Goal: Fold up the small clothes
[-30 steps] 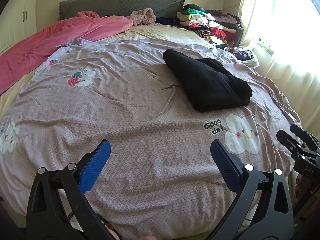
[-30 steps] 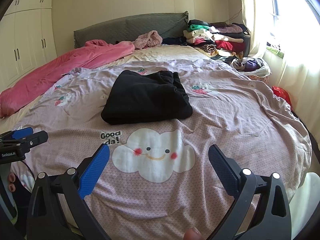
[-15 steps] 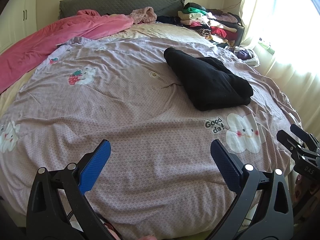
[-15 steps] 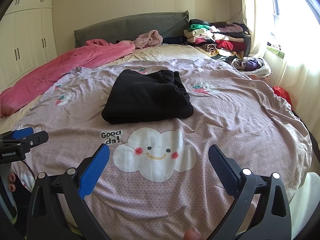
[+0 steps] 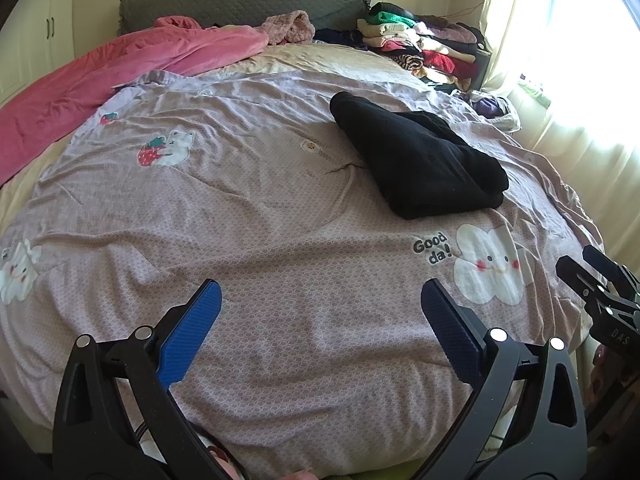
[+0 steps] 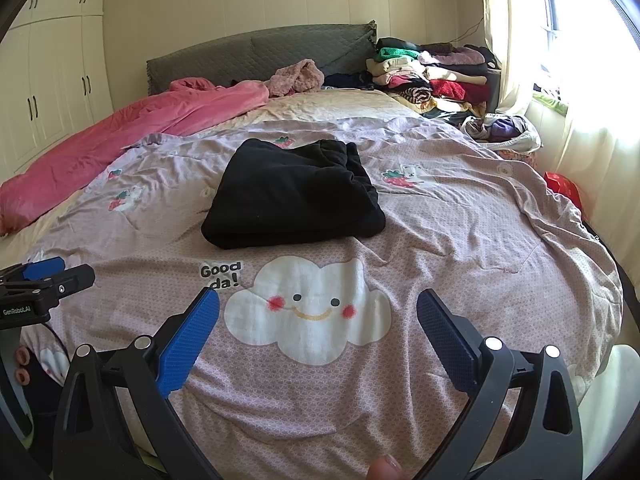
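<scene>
The folded garment (image 6: 294, 196) is plain black. The bedspread (image 6: 460, 232) beneath it is pale lilac with a fine scale print, a white smiling cloud (image 6: 310, 310) with red cheeks, black "Good da!" lettering (image 6: 221, 275) and red strawberries. The blanket (image 6: 132, 128) is pink, the headboard (image 6: 260, 50) grey-green. Both grippers' pads (image 5: 190, 330) are blue on black frames.

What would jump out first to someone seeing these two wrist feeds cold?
The folded black garment lies alone mid-bed on the lilac quilt, just beyond the smiling cloud print. The left gripper and right gripper both hover open and empty near the foot. A stack of folded clothes sits by the headboard at the window side.
</scene>
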The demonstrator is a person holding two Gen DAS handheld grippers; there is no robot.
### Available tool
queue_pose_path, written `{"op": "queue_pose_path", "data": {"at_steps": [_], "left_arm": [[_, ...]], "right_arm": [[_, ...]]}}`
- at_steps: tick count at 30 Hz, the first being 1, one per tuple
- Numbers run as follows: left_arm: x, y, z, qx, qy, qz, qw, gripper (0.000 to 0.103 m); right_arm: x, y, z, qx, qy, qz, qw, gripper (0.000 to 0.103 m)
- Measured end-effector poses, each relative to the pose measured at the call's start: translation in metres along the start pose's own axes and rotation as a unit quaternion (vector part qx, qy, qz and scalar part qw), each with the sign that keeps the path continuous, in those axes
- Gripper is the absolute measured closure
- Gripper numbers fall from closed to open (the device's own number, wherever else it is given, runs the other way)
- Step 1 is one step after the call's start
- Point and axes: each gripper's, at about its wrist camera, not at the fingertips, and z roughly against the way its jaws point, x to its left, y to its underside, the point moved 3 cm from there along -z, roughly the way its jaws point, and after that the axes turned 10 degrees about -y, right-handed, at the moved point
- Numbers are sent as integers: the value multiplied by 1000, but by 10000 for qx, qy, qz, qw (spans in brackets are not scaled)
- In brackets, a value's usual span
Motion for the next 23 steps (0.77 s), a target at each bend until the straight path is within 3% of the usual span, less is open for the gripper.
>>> {"op": "queue_pose_path", "data": {"at_steps": [6,10,13,15,18,20,23], "left_arm": [[2,1,-3,124,-64,-92,9999,9],[15,0,-8,297,-390,-92,9988,9],[46,-5,-13,439,-236,358,9981,9],[83,-15,-17,476,-371,751,9953,9],[160,-31,-31,587,-832,1378,9852,9],[211,-39,-39,663,-1216,1739,9750,9],[307,-48,-48,704,-1991,2369,9483,9]], "right_arm": [[-15,-3,1,1,211,-190,9996,4],[-48,-3,10,-32,928,-432,9947,4],[-92,3,27,-45,1524,-823,9849,5],[-133,13,42,-1,1872,-1327,9733,5],[-214,39,71,23,2442,-2320,9416,5],[-277,68,95,118,2996,-3033,9045,5],[-363,113,130,370,3929,-3637,8438,5]]}}
